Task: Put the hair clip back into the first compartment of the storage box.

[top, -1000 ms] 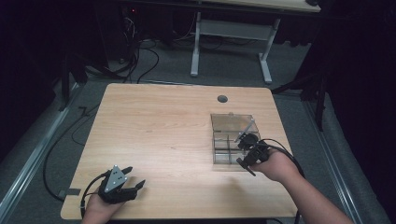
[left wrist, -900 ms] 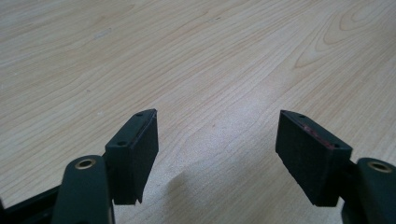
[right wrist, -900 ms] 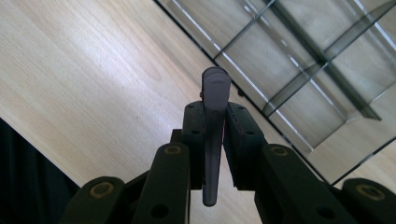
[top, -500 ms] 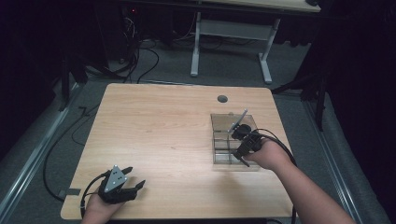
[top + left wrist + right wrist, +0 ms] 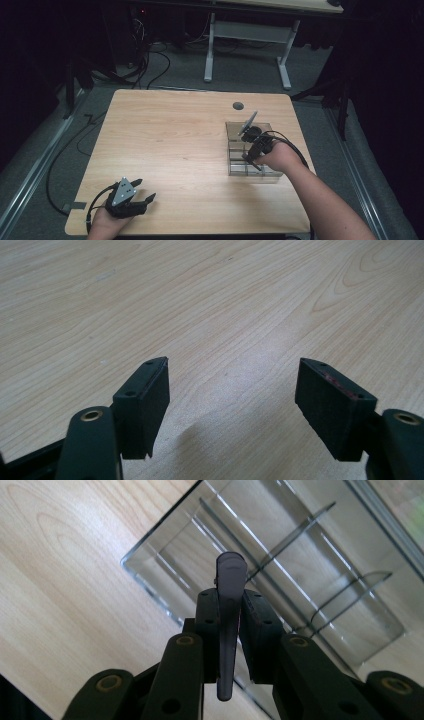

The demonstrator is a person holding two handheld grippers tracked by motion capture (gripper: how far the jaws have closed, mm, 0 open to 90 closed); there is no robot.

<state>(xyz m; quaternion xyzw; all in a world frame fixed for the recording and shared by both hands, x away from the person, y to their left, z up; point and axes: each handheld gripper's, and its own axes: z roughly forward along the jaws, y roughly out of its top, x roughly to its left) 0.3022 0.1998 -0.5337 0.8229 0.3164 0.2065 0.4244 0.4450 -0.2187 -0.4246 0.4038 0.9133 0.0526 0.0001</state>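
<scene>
The right gripper (image 5: 231,625) reached over the clear, divided organizer (image 5: 235,131) at the table's (image 5: 170,130) 3 o'clock, jaws clamped on a slim grey clip (image 5: 229,600). The left gripper (image 5: 232,400) rested at 7 o'clock above bare woodgrain, jaws apart.

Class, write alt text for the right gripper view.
A black claw grips a thin grey utensil handle edge-on above a clear plastic organiser with dividers, on a pale wooden table.

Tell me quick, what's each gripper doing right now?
Left gripper: open, holding nothing, over bare table.
Right gripper: shut on a thin grey utensil, above the clear divided box.
</scene>
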